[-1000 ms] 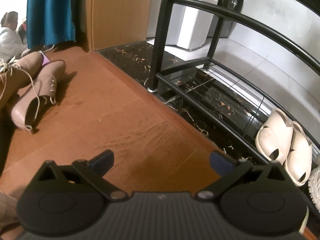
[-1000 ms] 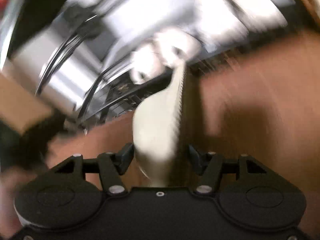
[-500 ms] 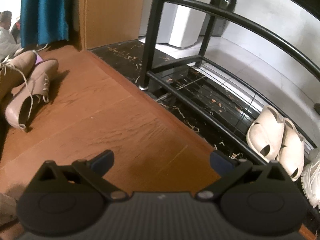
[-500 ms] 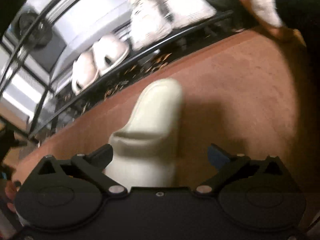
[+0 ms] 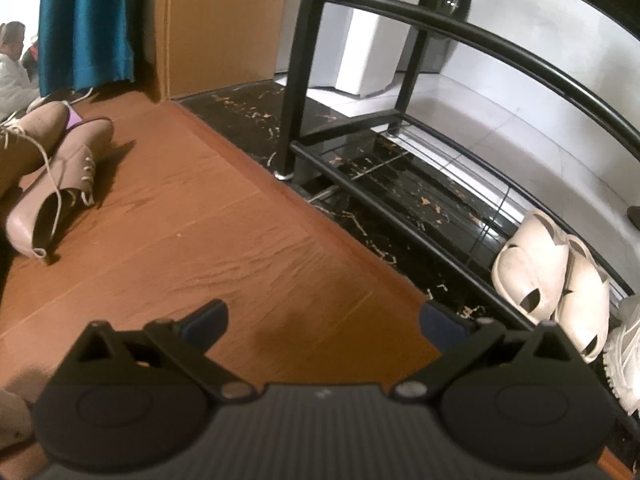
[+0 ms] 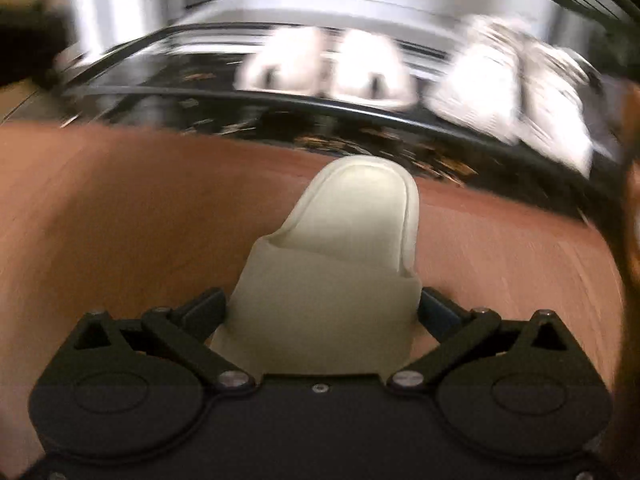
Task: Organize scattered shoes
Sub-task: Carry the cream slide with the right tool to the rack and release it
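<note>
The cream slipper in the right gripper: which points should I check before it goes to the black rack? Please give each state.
1. Right gripper shut on the cream slipper: ok.
2. Slipper toe faces the rack: ok.
3. Free shelf space left of the white sandals: ok.
4. Left gripper open and holding nothing: ok.
5. Sharp right wrist view: not ok, blurred.

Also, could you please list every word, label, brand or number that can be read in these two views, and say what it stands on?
None can be read: no print shows on the cream slipper, the white sandals, the tan lace-up shoes or the white bin; the right wrist view is motion-blurred.
</note>
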A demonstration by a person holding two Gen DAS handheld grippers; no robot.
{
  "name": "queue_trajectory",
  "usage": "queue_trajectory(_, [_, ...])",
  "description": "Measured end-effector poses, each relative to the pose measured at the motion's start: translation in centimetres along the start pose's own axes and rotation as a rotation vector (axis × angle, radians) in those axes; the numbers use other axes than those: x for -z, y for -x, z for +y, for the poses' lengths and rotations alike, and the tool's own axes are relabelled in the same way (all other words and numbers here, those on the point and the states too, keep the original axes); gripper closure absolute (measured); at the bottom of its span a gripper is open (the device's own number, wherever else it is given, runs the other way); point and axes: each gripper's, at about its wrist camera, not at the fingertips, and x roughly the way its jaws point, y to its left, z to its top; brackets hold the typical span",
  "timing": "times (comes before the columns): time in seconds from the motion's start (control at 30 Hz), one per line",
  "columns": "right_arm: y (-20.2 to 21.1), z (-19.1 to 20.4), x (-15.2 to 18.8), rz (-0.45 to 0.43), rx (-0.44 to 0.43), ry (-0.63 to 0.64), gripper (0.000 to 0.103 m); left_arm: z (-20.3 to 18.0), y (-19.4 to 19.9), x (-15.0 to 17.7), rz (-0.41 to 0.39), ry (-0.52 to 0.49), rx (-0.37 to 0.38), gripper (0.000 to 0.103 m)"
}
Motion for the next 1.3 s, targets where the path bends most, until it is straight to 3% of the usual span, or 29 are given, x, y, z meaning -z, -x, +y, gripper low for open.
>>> queue_trajectory(0.17, [0.7, -1.5, -0.5, 0.017, -0.144, -0.023, 0.000, -0.2, -0.5, 0.2, 0.011, -0.019, -0.009, 0.001])
queue_trajectory(0.27, [3.2, -3.9, -0.9, -0.012, -0.263, -0.105, 0.000, -0.1, -0.6, 0.2, 0.018, -0.004, -0.001, 0.001])
queue_trajectory(0.37, [5.9, -6.7, -1.0, -0.023, -0.320, -0.163, 0.000, -0.5, -0.4, 0.4, 0.006, -0.034, -0.007, 0.001])
queue_trajectory(0.57, [11.5, -17.3, 1.9, -0.090, -0.452, -0.354, 0.000, -0.2, -0.8, 0.5, 0.000, -0.035, -0.098, 0.001])
queue_trajectory(0.63, [12.1, -19.8, 3.1, -0.141, -0.480, -0.525, 0.000, 0.1, -0.9, 0.6, -0.002, -0.035, -0.147, 0.001])
queue_trajectory(0.67, [12.0, -20.7, 3.3, -0.164, -0.536, -0.603, 0.000, 0.2, -0.8, 0.6, -0.003, -0.034, -0.164, 0.001])
queue_trajectory(0.77, [11.2, -20.9, 3.1, -0.225, -0.580, -0.646, 0.000, 1.5, -0.5, 0.5, 0.003, -0.002, -0.318, 0.001])
queue_trajectory(0.83, [10.2, -19.8, 2.7, -0.192, -0.498, -0.592, 0.000, 2.4, -0.4, 0.5, 0.016, 0.025, -0.416, 0.001])
queue_trajectory(0.93, [8.9, -18.1, 2.5, -0.119, -0.499, -0.541, 0.000, 5.2, 0.2, 0.1, 0.046, 0.161, -0.628, 0.001])
queue_trajectory(1.03, [8.6, -17.3, 2.4, -0.106, -0.508, -0.498, 0.000, 6.9, 1.8, -0.4, -0.012, 0.288, -0.649, 0.001])
queue_trajectory(1.23, [8.6, -18.8, 2.8, -0.113, -0.599, -0.606, 0.000, 7.1, 4.5, -2.9, -0.150, 0.237, -0.598, 0.001])
queue_trajectory(1.3, [8.6, -18.9, 3.1, -0.109, -0.656, -0.624, 0.000, 9.2, 5.7, -4.7, -0.182, 0.266, -0.512, 0.001])
